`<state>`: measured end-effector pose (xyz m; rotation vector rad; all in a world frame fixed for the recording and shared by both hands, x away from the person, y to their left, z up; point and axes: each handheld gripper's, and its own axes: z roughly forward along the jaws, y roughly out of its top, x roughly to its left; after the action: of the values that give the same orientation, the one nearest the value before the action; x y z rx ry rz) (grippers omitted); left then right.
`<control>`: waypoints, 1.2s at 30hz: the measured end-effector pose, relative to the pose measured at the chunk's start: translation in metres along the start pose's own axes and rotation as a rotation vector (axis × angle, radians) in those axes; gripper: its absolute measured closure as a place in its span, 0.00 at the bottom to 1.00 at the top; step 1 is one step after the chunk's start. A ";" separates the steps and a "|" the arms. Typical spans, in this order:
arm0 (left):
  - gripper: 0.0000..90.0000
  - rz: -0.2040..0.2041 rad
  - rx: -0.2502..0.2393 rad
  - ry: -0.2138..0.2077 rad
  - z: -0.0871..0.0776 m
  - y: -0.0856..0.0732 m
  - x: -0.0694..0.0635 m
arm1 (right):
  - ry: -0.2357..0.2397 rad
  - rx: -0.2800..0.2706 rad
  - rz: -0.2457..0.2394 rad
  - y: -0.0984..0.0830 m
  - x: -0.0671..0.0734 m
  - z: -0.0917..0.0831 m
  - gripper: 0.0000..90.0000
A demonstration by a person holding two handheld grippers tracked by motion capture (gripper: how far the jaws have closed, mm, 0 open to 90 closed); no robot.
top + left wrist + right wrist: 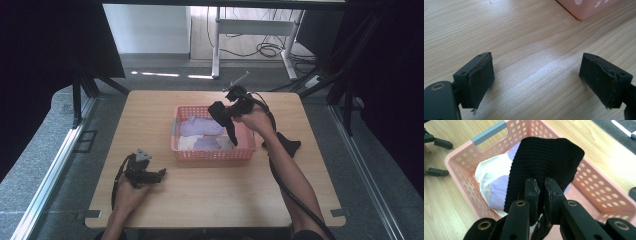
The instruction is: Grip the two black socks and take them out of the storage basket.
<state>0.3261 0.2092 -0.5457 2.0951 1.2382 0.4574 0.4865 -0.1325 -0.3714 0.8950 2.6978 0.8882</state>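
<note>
The right gripper (541, 192) has its jaws pinched together on a black ribbed cloth (544, 167), which hangs over the pink basket (461, 160); in the high view the same gripper (227, 114) is raised above the basket's right half, with the cloth (225, 120) drooping from it towards the inside. The left gripper (536, 80) has its jaws wide apart with nothing between them, low over bare wood; in the high view it (159, 174) sits near the table's front left, well apart from the basket (212, 155), held by the person's left hand (129, 192).

Outward from the black cloth, the basket holds lilac cloths (499, 192) and a white cloth (491, 170) (the white one lies beneath and beside the lilac, nearest the basket's grey handle (489, 132)). In the high view the lilac pieces (200, 126) fill the left and middle of the basket, with a pale one (186, 142) at its front left.

The basket stands about the middle of the wooden table (200, 200). Another dark cloth (287, 144) lies on the table just right of the basket, partly behind the right forearm (292, 185). A corner of the basket (586, 10) shows at the top of the left gripper view.
</note>
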 end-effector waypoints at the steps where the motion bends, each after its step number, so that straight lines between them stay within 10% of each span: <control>1: 0.14 0.000 0.000 0.000 0.000 0.000 0.000 | -0.003 -0.004 0.001 0.000 0.000 -0.002 0.91; 36: 0.14 0.001 0.004 0.000 0.000 0.000 0.000 | -0.120 -0.087 0.043 -0.013 -0.025 -0.085 0.91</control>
<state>0.3260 0.2093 -0.5454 2.0988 1.2394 0.4555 0.4722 -0.1969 -0.3115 0.9588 2.5274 0.9223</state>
